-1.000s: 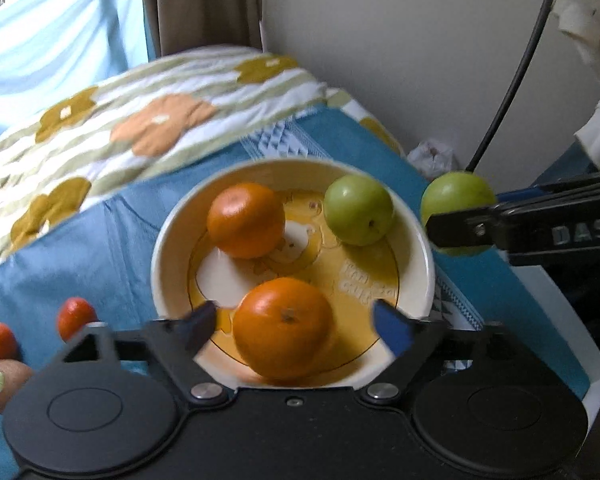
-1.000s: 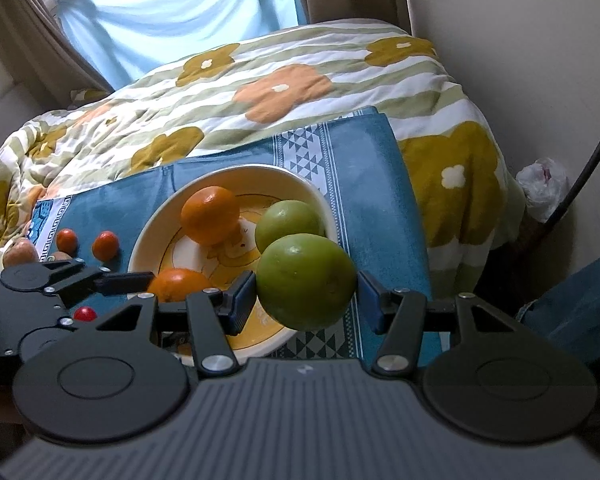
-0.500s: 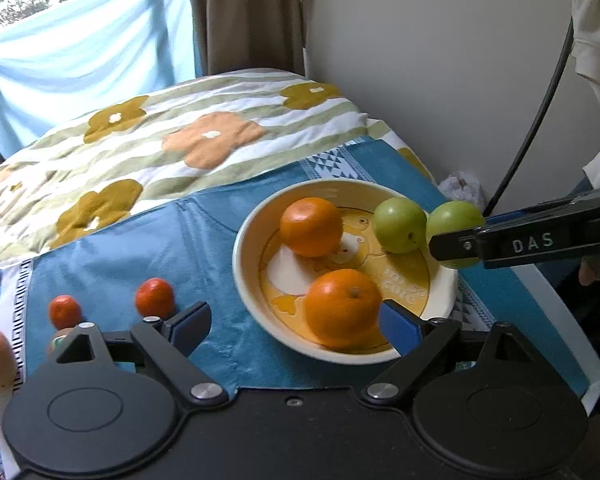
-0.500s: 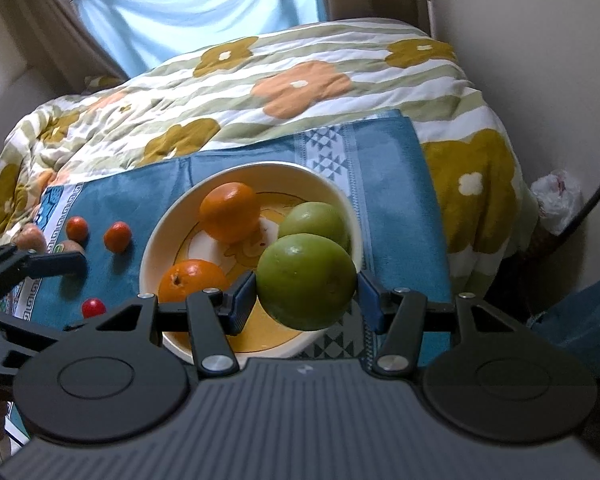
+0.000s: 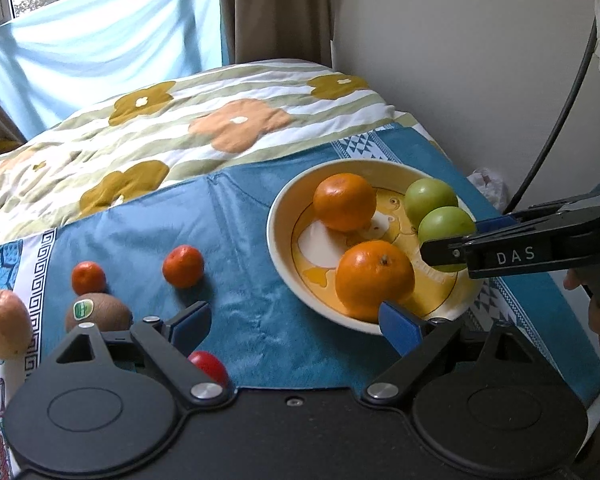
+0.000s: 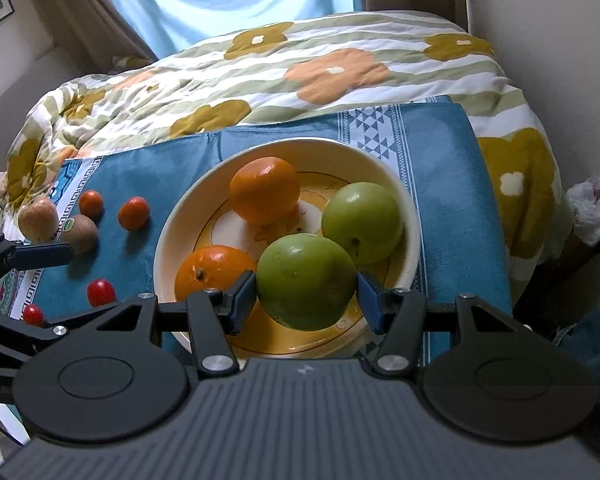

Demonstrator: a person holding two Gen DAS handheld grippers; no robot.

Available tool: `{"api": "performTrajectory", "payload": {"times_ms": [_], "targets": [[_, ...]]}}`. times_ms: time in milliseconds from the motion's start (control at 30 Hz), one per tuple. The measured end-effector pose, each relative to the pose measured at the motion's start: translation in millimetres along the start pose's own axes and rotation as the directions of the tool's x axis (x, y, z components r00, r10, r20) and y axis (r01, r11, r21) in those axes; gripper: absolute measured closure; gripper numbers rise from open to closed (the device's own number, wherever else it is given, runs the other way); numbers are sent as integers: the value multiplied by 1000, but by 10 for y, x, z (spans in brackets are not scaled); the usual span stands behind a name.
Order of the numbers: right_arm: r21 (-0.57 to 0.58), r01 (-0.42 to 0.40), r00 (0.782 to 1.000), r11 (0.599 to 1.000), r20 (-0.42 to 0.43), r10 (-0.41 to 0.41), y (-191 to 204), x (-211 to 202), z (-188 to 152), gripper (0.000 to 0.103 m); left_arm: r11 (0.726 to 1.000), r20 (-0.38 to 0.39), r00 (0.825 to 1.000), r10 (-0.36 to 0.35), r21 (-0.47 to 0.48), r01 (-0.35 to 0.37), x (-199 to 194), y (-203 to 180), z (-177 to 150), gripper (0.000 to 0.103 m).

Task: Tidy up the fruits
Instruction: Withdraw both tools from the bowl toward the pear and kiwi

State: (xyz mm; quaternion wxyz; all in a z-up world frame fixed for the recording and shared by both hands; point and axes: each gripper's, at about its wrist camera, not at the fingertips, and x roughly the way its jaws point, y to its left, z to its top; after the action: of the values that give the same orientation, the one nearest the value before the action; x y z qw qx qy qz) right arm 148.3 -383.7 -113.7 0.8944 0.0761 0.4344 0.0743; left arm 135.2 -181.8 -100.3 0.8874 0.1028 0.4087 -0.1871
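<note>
Right wrist view: the right gripper [image 6: 306, 298] is clamped on a green apple [image 6: 306, 282], held over the bowl [image 6: 414, 216] beside a second green apple [image 6: 362, 222]. It is best lowered into the free gap before the jaws are eased apart. The gripper is pitched steeply downward. The left gripper [image 5: 296, 322] is spread wide, nothing held, over the blue cloth [image 5: 140, 228].

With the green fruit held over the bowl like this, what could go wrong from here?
1. The right tongs grip the held green fruit only at its sides; it could slip and knock the front orange.
2. The bowl already holds two oranges and another green fruit, so the new one may roll against them.
3. The open left tongs hang near a red tomato and might nudge it.
</note>
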Motion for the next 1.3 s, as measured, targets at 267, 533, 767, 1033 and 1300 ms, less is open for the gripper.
{"api": "performTrajectory", "payload": {"times_ms": [267,533,767,1033,1300], "targets": [[-28,24,998,999,58,-22,18,-80,-40,6,1000,-10,1000,19,-10,-19,-33,3,-41,9],[-25,27,998,999,63,-25,-17,-204,-62,2,999,-2,999,46,-21,-46,-156,-23,-92,9],[-31,7,997,999,72,-5,56,-449,-68,2,996,27,998,61,-66,-59,-398,-40,-106,9],[-77,2,997,997,73,4,261,-751,-70,2,981,60,992,113,-166,-101,-841,82,-166,9],[-131,-52,996,990,68,62,635,-834,20,2,947,38,977,211,-255,-195,-1204,492,-328,3]]}}
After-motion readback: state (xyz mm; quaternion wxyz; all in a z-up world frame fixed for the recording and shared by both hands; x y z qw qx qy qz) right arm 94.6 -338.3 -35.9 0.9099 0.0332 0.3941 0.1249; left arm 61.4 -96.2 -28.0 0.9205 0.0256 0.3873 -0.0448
